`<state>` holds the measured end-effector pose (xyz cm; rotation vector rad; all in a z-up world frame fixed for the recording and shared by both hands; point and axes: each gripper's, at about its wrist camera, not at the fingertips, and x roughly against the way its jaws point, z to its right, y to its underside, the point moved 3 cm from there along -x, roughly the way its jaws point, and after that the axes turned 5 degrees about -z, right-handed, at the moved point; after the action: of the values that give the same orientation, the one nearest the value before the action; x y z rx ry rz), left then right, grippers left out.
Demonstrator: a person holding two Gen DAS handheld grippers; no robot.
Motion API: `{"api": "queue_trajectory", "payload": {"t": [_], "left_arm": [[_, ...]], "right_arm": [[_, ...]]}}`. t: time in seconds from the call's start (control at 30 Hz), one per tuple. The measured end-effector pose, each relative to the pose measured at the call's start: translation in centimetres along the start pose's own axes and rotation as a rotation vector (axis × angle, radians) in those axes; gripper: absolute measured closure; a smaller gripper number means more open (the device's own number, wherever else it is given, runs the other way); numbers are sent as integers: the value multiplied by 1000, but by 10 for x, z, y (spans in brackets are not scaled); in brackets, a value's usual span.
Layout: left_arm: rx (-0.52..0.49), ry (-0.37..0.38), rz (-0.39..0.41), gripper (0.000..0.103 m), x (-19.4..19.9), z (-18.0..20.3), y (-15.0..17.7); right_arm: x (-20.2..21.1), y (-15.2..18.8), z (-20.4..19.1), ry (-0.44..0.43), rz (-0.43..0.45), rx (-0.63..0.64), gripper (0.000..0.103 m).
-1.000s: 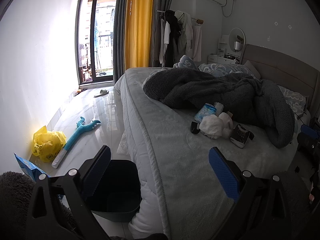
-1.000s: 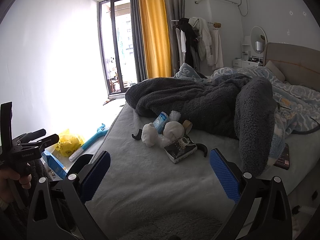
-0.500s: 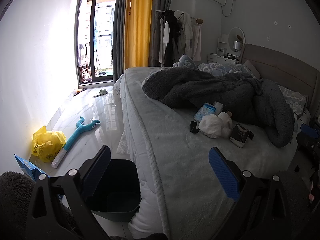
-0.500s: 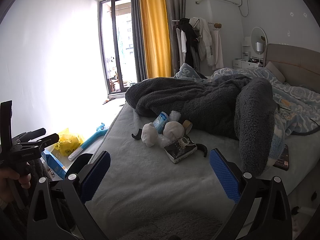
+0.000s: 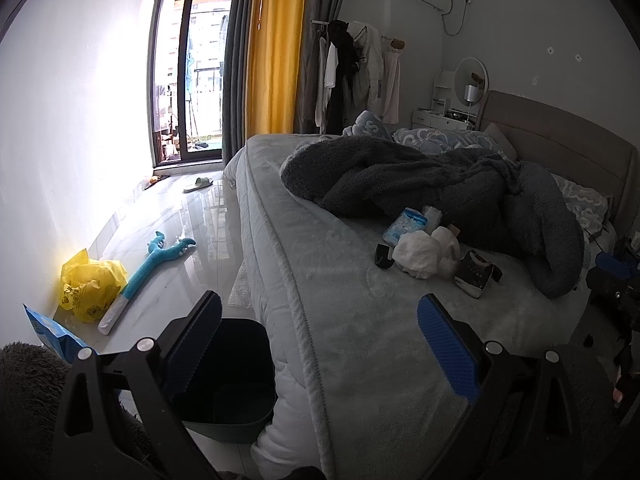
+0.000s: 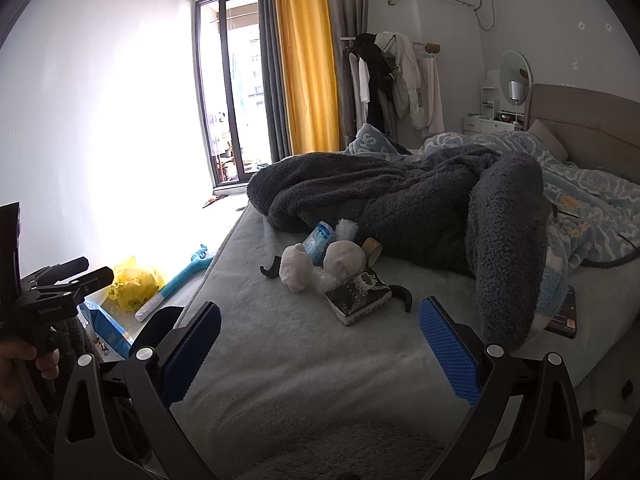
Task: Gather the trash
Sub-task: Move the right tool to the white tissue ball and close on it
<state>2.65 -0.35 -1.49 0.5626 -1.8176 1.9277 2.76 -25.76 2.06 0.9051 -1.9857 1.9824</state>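
While your right hand-held gripper (image 6: 320, 338) gapes wide and empty, the black box (image 6: 357, 295) ahead lies flat, long side pointing right.

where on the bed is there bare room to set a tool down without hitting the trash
The near stretch of mattress between the right tool and the black box is bare, as is the strip along the bed's left edge. It is crowded mid-bed, where white wads and a blue packet lie against the grey blanket.
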Motion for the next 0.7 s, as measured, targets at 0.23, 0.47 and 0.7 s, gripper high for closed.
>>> {"api": "queue_trajectory", "payload": {"t": [0.23,0.47,0.7], "left_arm": [[-68,34,28,3,-2,16,6],[-107,120,3,4,-10,20,-2],[-100,164,-53,5,-32,15,-8]], "right_arm": [[-2,-5,0,12,-8,22,3],[-22,-7,-6,48,-52,112,3],[-45,-12,-10,12,-85,154,3]]}}
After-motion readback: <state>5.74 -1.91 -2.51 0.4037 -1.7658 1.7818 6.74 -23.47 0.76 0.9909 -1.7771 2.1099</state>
